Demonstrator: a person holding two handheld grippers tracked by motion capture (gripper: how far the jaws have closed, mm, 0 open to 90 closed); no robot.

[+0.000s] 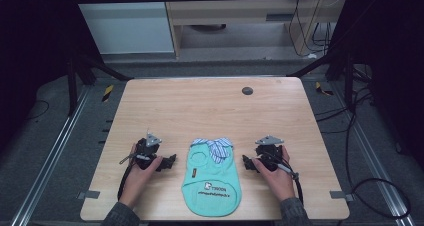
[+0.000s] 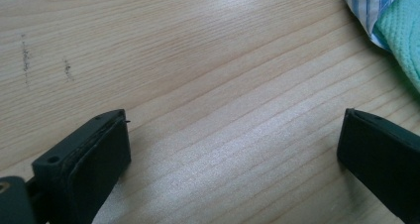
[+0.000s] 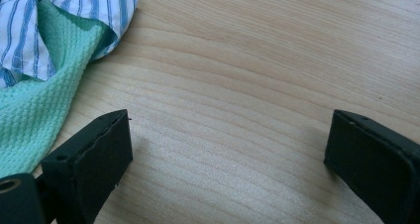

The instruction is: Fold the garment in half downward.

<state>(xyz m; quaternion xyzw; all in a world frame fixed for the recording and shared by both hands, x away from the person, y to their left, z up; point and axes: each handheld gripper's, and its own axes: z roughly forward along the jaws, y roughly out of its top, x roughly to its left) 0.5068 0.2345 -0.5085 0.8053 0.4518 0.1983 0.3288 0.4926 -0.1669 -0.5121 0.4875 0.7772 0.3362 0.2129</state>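
A small mint-green garment (image 1: pixel 210 178) with a blue-and-white striped collar (image 1: pixel 216 146) lies flat near the table's front edge, printed text on its lower part. My left gripper (image 1: pixel 170 162) rests on the wood to its left, held by a hand, jaws wide open over bare table. My right gripper (image 1: pixel 246 163) rests to the garment's right, also open with nothing between its jaws. In the left gripper view (image 2: pixel 233 149) the striped collar (image 2: pixel 369 6) and green fabric (image 2: pixel 403 40) sit at the upper right. In the right gripper view (image 3: pixel 228 149) the garment (image 3: pixel 34 110) lies at the left, beside one jaw.
The wooden table (image 1: pixel 210 106) has a round dark grommet (image 1: pixel 247 90) at the back right. Tape marks sit at the front corners (image 1: pixel 89 194). Cables (image 1: pixel 380 186) trail on the floor at the right. Dark frame bars stand behind the table.
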